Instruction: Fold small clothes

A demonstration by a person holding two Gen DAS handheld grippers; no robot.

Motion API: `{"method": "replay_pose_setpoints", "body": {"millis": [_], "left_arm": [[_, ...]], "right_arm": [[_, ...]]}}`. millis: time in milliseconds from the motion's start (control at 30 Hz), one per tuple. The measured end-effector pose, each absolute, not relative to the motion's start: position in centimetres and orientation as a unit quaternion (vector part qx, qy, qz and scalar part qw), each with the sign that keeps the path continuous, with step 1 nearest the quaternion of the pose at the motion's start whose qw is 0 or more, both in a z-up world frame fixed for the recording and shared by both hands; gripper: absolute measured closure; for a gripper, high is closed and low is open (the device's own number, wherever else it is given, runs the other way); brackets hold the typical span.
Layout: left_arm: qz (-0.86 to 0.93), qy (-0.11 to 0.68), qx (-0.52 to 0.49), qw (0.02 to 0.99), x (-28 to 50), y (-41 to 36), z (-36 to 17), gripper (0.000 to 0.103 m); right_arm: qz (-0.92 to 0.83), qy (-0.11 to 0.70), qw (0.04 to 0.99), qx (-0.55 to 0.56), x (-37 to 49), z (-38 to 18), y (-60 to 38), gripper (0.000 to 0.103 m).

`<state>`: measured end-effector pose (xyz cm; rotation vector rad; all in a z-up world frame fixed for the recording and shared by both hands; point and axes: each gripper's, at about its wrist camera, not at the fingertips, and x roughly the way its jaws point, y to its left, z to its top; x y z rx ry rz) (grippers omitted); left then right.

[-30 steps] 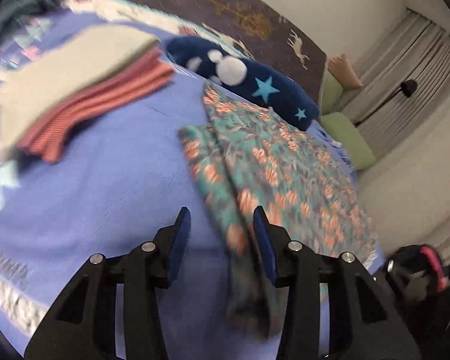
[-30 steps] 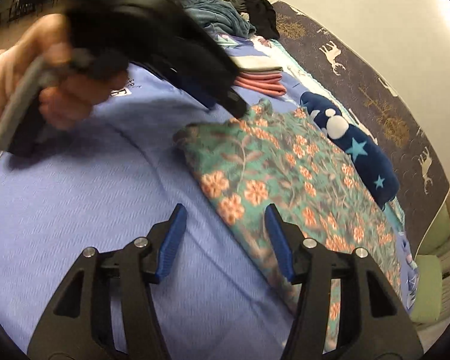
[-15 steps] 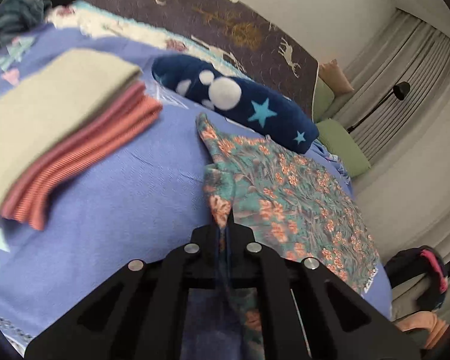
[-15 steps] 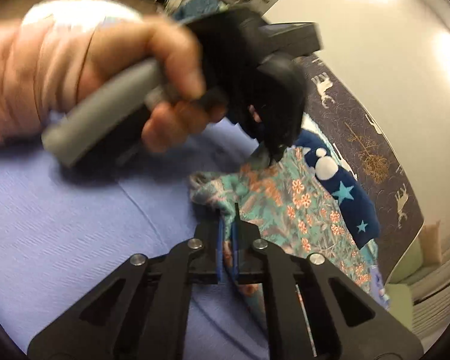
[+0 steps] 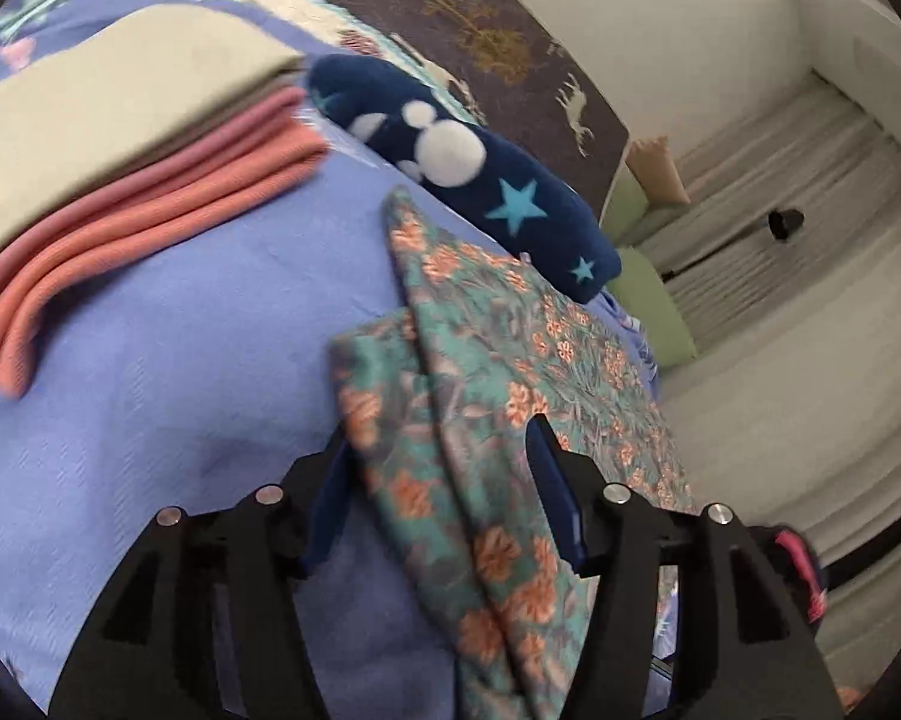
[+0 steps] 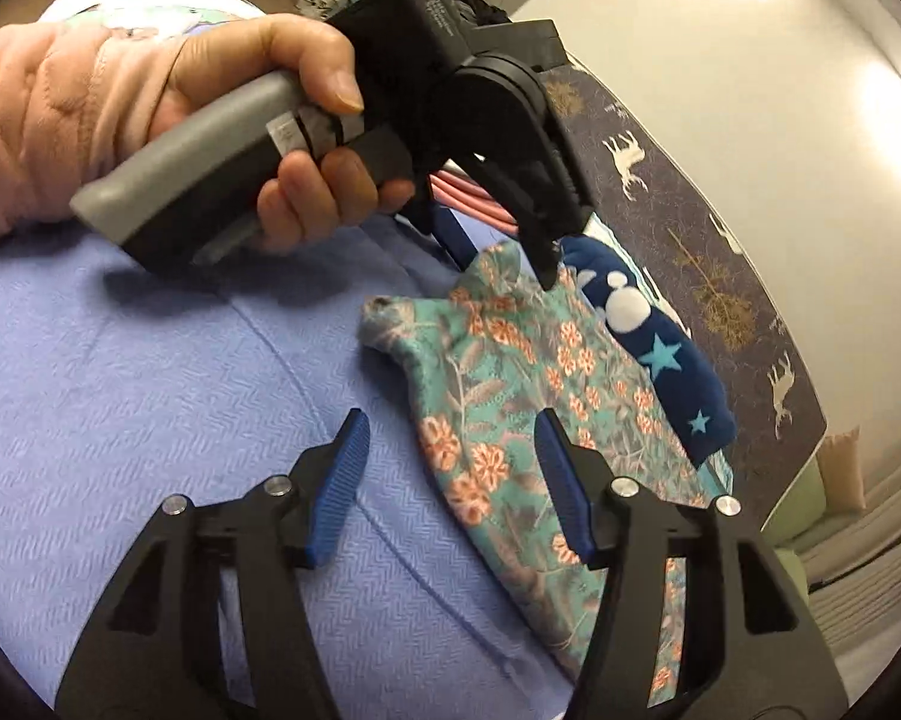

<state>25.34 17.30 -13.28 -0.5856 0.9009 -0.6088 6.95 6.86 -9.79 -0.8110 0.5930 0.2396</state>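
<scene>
Bedspread (image 5: 168, 360); left claw (image 5: 444, 480) hides floral garment's (image 5: 510, 360) edge.

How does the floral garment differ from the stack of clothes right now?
The floral garment is one teal, orange-flowered piece lying rumpled, its edge between the open left gripper; the stack of clothes is plain beige over pink and coral layers, neatly folded. The garment lies near both grippers; the stack sits farther off, untouched. Both rest on the blue bedspread.

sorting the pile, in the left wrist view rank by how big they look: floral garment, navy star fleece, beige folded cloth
1. floral garment, though nearness inflates it
2. beige folded cloth, cut off by the frame edge
3. navy star fleece
</scene>
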Motion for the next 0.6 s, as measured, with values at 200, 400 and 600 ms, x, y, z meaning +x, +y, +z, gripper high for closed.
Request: {"method": "replay_pose_setpoints", "body": {"millis": [200, 400, 600], "left_arm": [[-0.291, 0.432, -0.230, 0.822, 27.8, 14.4, -12.5, 0.048], [-0.284, 0.444, -0.226, 0.819, 29.5, 13.4, -13.5, 0.090], [-0.272, 0.444, -0.196, 0.831, 29.1, 12.7, -11.6, 0.094]], "right_arm": [[0.090, 0.296, 0.876, -0.370, 8.9, -10.2, 7.2, 0.047], [0.092, 0.302, 0.875, -0.368, 10.1, -11.0, 7.6, 0.079], [0.102, 0.299, 0.899, -0.302, 10.2, -8.6, 5.8, 0.093]]}}
